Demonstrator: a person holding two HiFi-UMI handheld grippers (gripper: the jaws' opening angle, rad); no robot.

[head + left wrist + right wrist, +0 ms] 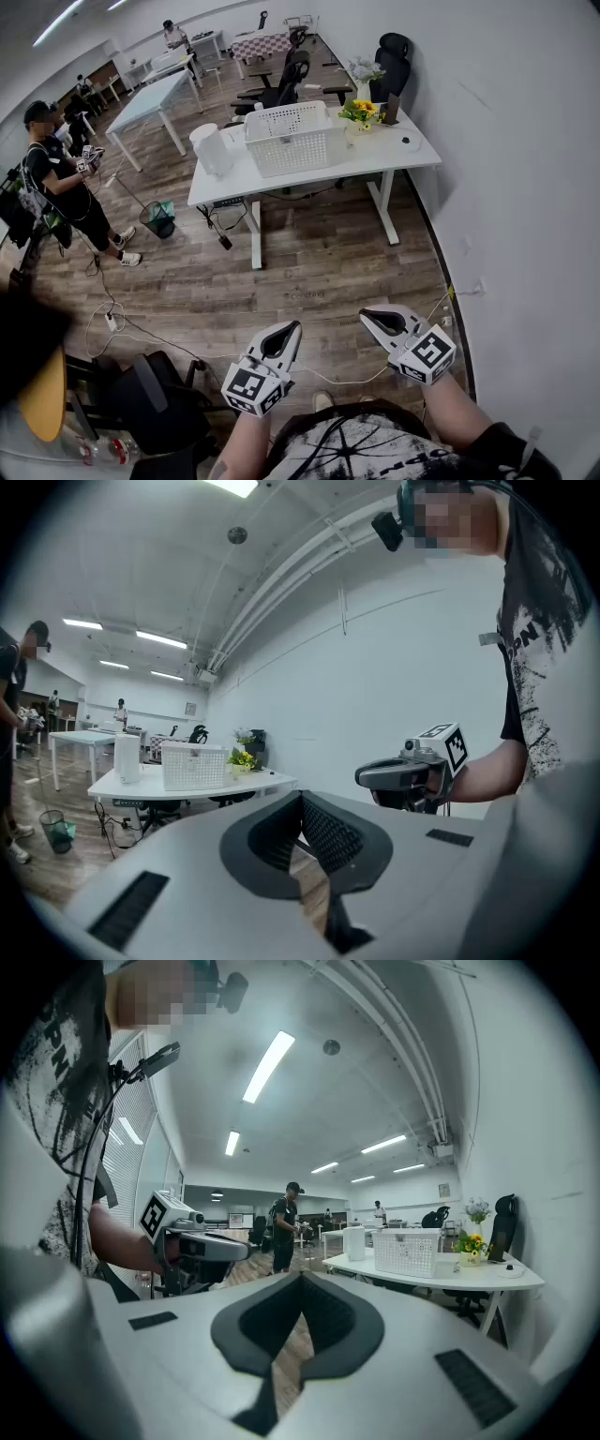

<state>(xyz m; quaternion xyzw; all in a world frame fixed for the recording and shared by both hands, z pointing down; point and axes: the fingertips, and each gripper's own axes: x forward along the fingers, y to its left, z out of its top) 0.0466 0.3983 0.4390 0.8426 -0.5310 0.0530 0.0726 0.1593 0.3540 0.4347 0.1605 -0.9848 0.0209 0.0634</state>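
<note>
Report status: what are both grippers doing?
Left gripper, right gripper shut, empty. Basket on table ahead, untouched. Cable on floor between.

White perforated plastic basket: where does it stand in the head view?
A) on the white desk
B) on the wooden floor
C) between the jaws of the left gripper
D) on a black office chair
A: the white perforated plastic basket stands on top of the white desk, between a white cylindrical container and a pot of yellow flowers.
</note>
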